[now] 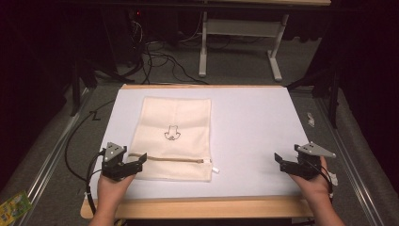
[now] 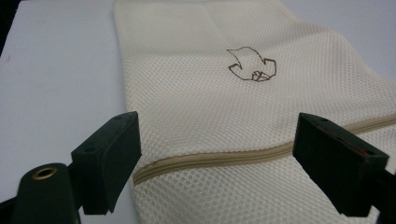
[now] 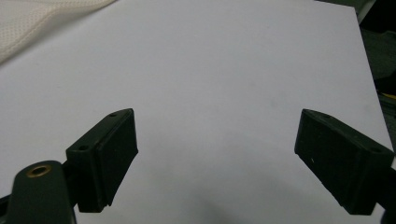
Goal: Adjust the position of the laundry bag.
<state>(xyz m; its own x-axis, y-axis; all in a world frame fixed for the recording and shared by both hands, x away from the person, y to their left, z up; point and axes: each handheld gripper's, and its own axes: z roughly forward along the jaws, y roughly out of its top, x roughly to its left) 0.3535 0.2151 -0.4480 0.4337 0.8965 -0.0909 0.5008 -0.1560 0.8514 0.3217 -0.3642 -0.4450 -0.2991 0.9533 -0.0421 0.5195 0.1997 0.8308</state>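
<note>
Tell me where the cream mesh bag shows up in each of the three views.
High view: mesh bag lies flat, left of centre on the white table.
Left gripper view: it spreads between and beyond the open jaws.
Right gripper view: one corner at top left.
Shared landmark: the white table surface.

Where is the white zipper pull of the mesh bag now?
In the high view, the zipper pull lies at the near right corner of the mesh bag, on the white table cover.
</note>
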